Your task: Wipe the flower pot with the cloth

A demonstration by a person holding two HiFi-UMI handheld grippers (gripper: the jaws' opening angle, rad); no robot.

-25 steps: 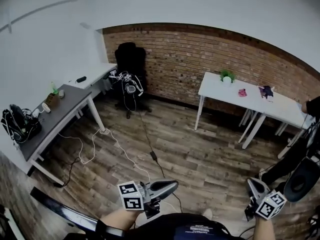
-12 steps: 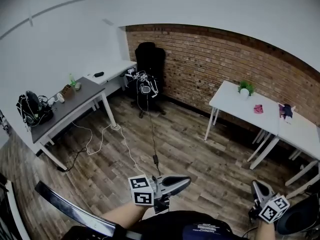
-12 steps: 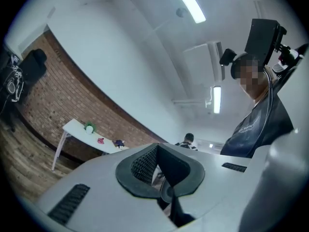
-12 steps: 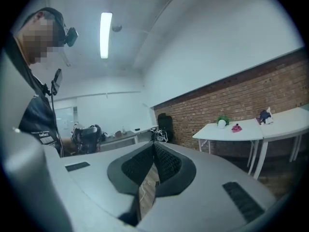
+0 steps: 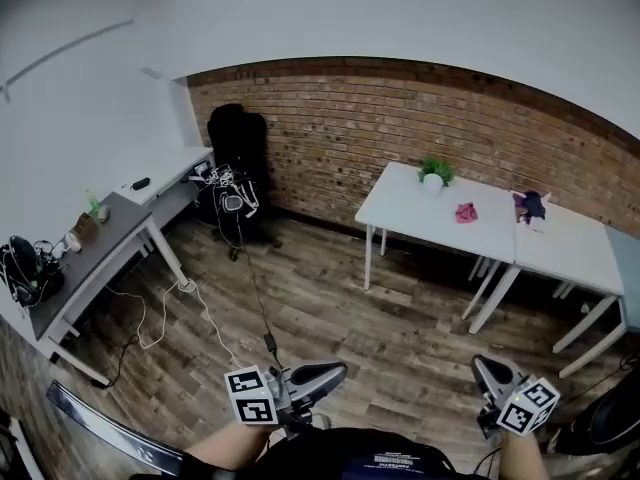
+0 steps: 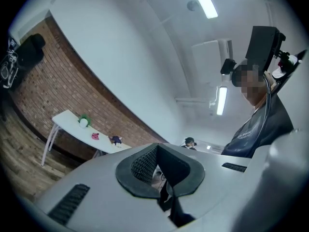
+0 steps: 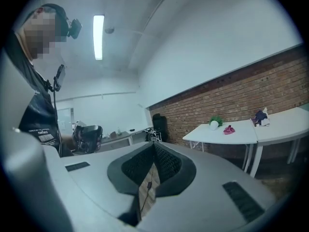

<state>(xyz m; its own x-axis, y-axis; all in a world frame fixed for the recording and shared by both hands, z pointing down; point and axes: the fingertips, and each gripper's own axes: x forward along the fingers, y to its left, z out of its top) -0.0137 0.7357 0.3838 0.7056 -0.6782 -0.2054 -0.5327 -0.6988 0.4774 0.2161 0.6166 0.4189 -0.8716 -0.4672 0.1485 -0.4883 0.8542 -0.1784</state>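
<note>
Nearest, low in the head view: left gripper (image 5: pixel 340 371) and right gripper (image 5: pixel 481 365), each with jaws pressed together, pinching nothing, well apart from the white table (image 5: pixel 400 208). Farther off, across the wood floor (image 5: pixel 330 298): flower pot (image 5: pixel 433 180), white with a green plant, upright by the table's far edge near its left corner. Near it, toward the table's middle: pink cloth (image 5: pixel 466 212), not touching the pot. Behind: brick wall (image 5: pixel 350 128).

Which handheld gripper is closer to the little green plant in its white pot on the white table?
Right, narrowly. The right gripper is far across the wooden floor, nearly straight before the white flower pot; the left gripper is equally far back but further left.
</note>
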